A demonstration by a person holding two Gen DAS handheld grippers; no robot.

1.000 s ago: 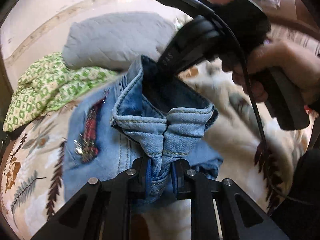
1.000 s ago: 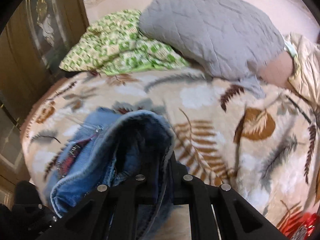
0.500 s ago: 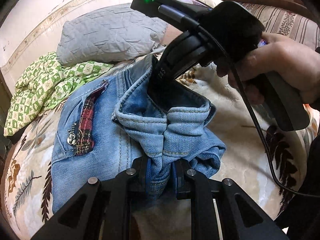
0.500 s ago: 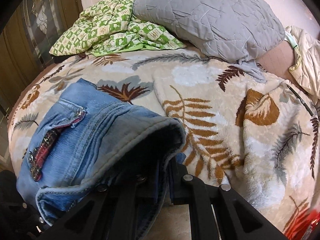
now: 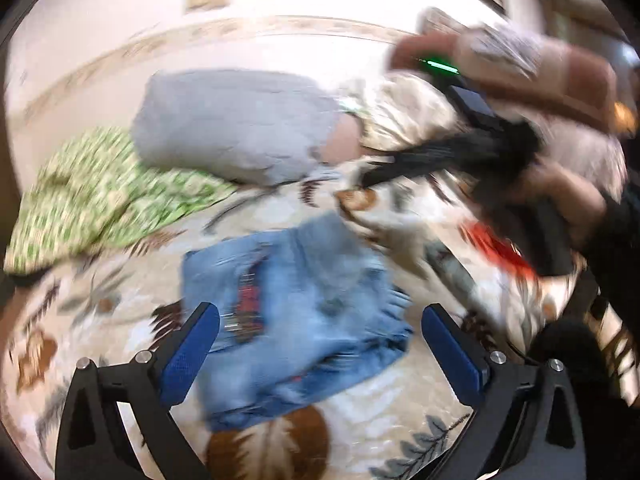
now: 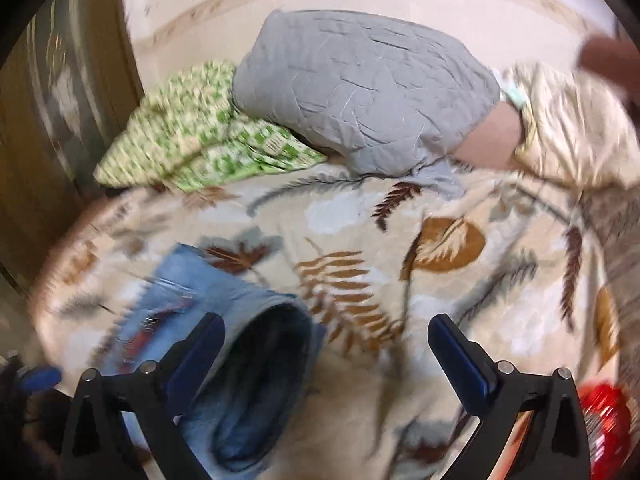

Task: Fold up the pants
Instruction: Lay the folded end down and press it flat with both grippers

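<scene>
Left wrist view: your left gripper (image 5: 320, 334) hangs spread wide and empty above the folded jeans (image 5: 292, 312), which lie on the blanket (image 5: 100, 312). Right wrist view: your right gripper (image 6: 326, 346) is likewise wide apart, jeans (image 6: 224, 320) beside its left finger, apparently released to rest.

Light-blue denim pants (image 5: 296, 304), cream leaf-print blanket (image 6: 400, 232), grey quilted pillow (image 6: 360, 80), green-checked cloth (image 6: 200, 140).

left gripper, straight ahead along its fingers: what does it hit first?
Most likely the folded jeans. The left gripper is open and the denim lies on the leaf-print blanket, filling the gap between the fingers. The frame is blurred, so depth is uncertain.
</scene>
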